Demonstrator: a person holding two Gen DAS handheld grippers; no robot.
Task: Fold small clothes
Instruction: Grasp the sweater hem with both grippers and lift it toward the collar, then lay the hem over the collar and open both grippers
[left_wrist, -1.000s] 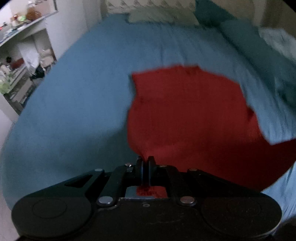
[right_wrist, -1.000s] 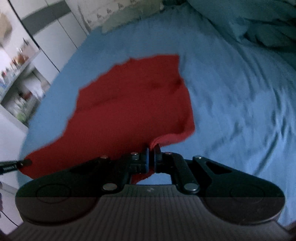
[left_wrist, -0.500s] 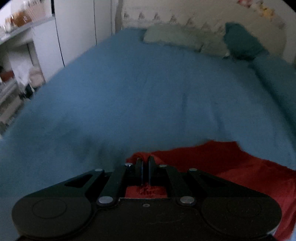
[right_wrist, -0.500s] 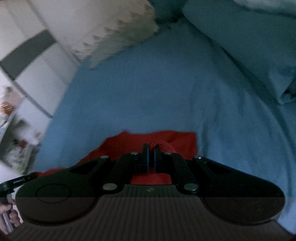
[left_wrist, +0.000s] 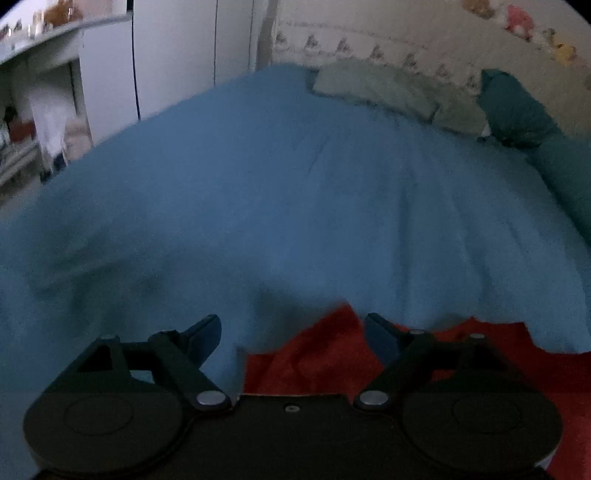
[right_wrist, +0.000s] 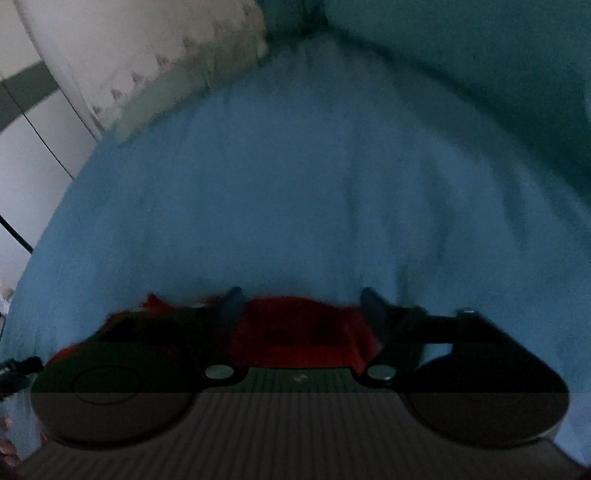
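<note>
A red garment (left_wrist: 480, 354) lies on the blue bedspread (left_wrist: 295, 192), low in the left wrist view and mostly to the right. My left gripper (left_wrist: 291, 328) is open, with the garment's near corner lying loose between its fingers. In the right wrist view the red garment (right_wrist: 295, 332) sits bunched between the spread fingers of my right gripper (right_wrist: 301, 306), which is open and just above it. Most of the cloth is hidden under both grippers' bodies.
Grey-green pillows (left_wrist: 373, 88) and a dark teal cushion (left_wrist: 513, 107) lie at the head of the bed. White wardrobe doors (left_wrist: 173, 59) and shelves (left_wrist: 33, 122) stand to the left. A teal duvet (right_wrist: 480, 66) is heaped at the right.
Both grippers carried the red garment's edge over and down onto the bed, then opened and let go of it. The garment now lies low, under the fingers.
</note>
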